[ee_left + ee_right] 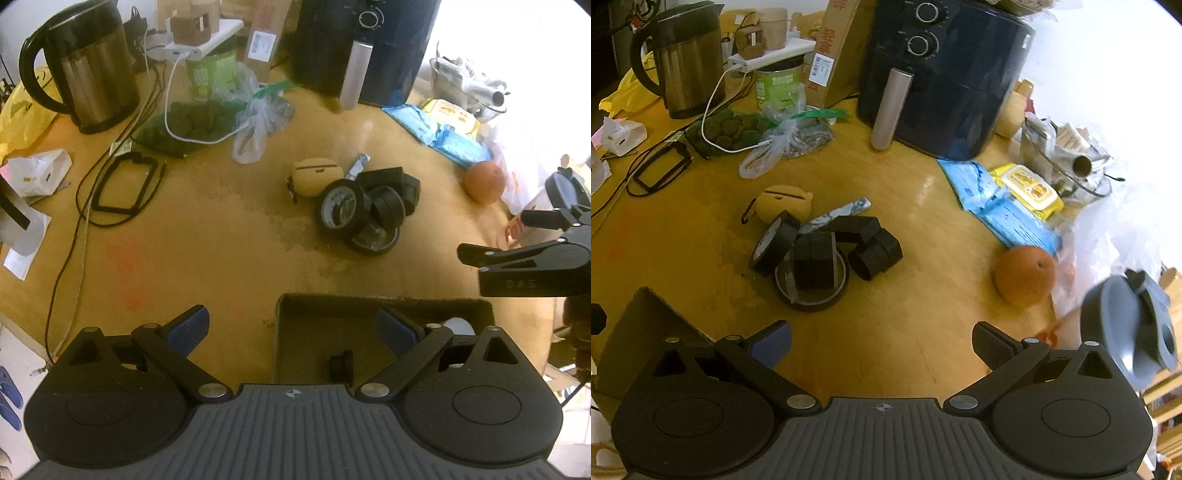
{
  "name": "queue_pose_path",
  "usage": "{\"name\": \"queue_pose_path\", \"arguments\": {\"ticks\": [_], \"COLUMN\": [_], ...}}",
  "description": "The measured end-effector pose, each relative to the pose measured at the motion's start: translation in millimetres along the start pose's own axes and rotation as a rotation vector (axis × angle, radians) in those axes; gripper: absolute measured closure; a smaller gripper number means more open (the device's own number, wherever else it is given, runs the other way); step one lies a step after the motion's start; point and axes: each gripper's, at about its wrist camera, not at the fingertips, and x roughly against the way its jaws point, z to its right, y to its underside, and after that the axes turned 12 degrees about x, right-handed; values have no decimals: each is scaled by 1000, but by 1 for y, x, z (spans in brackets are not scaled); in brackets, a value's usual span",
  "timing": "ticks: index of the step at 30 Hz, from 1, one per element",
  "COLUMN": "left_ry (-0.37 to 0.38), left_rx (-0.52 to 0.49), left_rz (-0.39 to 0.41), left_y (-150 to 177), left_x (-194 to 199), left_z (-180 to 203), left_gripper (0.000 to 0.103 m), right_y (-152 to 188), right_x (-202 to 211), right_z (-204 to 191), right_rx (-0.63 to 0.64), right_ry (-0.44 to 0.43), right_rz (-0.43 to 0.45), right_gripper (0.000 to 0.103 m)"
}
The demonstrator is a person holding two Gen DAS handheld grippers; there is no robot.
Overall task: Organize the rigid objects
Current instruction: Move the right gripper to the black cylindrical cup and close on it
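Observation:
A pile of rigid items lies mid-table: black tape rolls [341,206] [774,243], a flat clear-tape ring [811,286], black plastic blocks [397,184] [875,253], a tan earbud case [317,175] [786,201] and a small silver-blue wrapper [840,213]. A brown cardboard box [384,332] [639,332] sits near me and holds a small black part [341,363] and something white [458,325]. My left gripper [293,330] hovers open over the box's left rim. My right gripper [882,345] is open above bare table, short of the pile; it also shows from the side, the right gripper [491,236].
A steel kettle [88,70], a black air fryer [942,74], a green can [212,74], a bag of dark round snacks [195,116], cables [122,184], blue and yellow wipe packs [1008,199], an orange [1025,277] and a grey lid [1130,328] ring the table.

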Motion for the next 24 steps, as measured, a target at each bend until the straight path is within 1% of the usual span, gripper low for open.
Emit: {"name": "queue_pose_path", "arguments": {"ticks": [9, 14, 19, 21, 22, 23, 24], "left_ry": [-37, -62, -74, -76, -76, -73, -70], "left_rx": [-2, 0, 17, 24, 29, 34, 39], "left_rz": [12, 14, 9, 5, 2, 0, -2], "left_y": [-11, -13, -13, -12, -11, -10, -9], "left_x": [0, 0, -1, -1, -1, -2, -2], "left_z": [7, 8, 5, 3, 1, 0, -1], "left_gripper": [4, 4, 4, 4, 4, 4, 4], "right_y": [-11, -14, -16, -16, -17, -18, -19], "right_x": [-19, -28, -35, -39, -41, -44, -46], "right_z": [3, 8, 13, 14, 14, 14, 14], "right_rx": [-2, -19, -43, -52, -54, -56, -57], "right_ry": [-39, -64, -129, -170, -186, -200, -211], "right_rz": [26, 56, 117, 140, 146, 149, 152], "right_gripper": [0, 0, 0, 1, 2, 9, 11]}}
